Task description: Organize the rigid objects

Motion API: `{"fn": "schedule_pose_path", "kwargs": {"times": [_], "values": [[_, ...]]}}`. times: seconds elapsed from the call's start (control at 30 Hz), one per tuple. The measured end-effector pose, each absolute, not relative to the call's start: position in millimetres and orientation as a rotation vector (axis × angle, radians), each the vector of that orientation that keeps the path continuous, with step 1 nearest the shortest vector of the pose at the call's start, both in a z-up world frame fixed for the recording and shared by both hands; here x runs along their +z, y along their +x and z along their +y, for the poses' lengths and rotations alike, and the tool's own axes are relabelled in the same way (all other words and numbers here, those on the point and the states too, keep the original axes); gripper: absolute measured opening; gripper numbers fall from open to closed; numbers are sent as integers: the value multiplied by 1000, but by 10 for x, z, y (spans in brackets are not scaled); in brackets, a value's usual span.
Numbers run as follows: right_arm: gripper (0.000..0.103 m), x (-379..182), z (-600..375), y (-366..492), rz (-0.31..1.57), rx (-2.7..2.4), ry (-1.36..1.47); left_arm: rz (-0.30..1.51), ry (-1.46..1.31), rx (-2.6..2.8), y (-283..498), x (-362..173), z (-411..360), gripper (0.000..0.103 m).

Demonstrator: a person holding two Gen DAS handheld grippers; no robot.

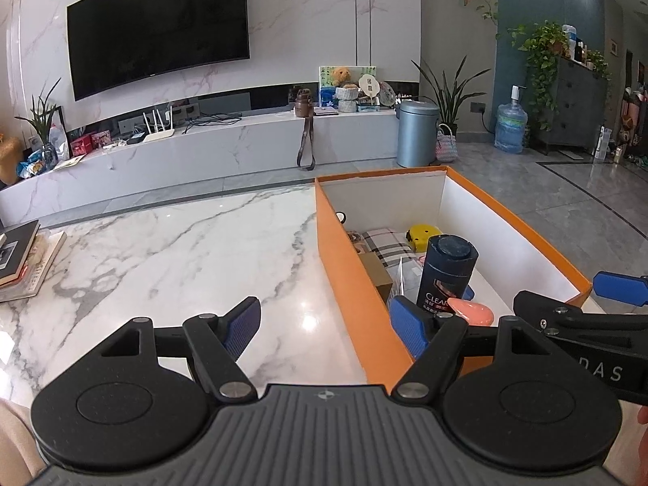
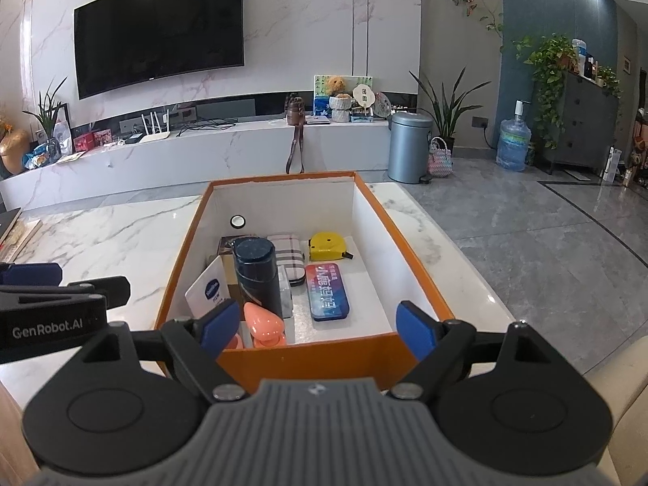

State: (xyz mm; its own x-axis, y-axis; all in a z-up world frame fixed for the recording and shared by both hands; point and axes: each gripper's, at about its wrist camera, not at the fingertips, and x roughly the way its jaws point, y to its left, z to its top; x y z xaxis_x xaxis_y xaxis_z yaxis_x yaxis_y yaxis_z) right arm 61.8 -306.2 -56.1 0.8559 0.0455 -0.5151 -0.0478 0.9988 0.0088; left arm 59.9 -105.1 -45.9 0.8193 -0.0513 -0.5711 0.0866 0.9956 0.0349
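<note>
An orange cardboard box (image 2: pixel 308 358) with white inner walls stands on the marble table (image 1: pixel 170 251). Inside it a dark shampoo bottle (image 2: pixel 257 275) stands upright beside a pink rounded object (image 2: pixel 263 322), a white Vaseline pack (image 2: pixel 206 289), a plaid case (image 2: pixel 287 253), a yellow tape measure (image 2: pixel 328 246) and a blue-and-red tin (image 2: pixel 326 292). My right gripper (image 2: pixel 318 330) is open over the box's near wall, holding nothing. My left gripper (image 1: pixel 328 326) is open over the table at the box's (image 1: pixel 352 283) left wall, also holding nothing. In the left wrist view the bottle (image 1: pixel 445 273) rises above that wall.
A stack of books (image 1: pixel 24 259) lies at the table's far left. Beyond the table runs a marble TV bench (image 1: pixel 202 150) under a wall-mounted television (image 1: pixel 158 28). A metal bin (image 1: pixel 417 131) and a water jug (image 1: pixel 511 125) stand on the grey floor to the right.
</note>
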Motion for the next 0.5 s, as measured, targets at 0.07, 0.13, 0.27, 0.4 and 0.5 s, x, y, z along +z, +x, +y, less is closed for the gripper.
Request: {"fn": "schedule_pose_path", "kwargs": {"times": [0.07, 0.13, 0.27, 0.4, 0.5], "values": [[85, -549, -3055, 614, 539, 50, -4, 602, 60, -73, 597, -452, -1048, 86], [85, -541, -3054, 603, 535, 54, -4, 596, 63, -74, 590, -441, -1047, 86], [85, -543, -3059, 590, 533, 56, -2, 591, 70, -80, 580, -438, -1046, 86], [85, -550, -3064, 593, 538, 54, 3, 586, 71, -80, 571, -429, -1046, 87], [85, -549, -3067, 594, 539, 53, 7, 581, 72, -78, 567, -419, -1046, 88]]}}
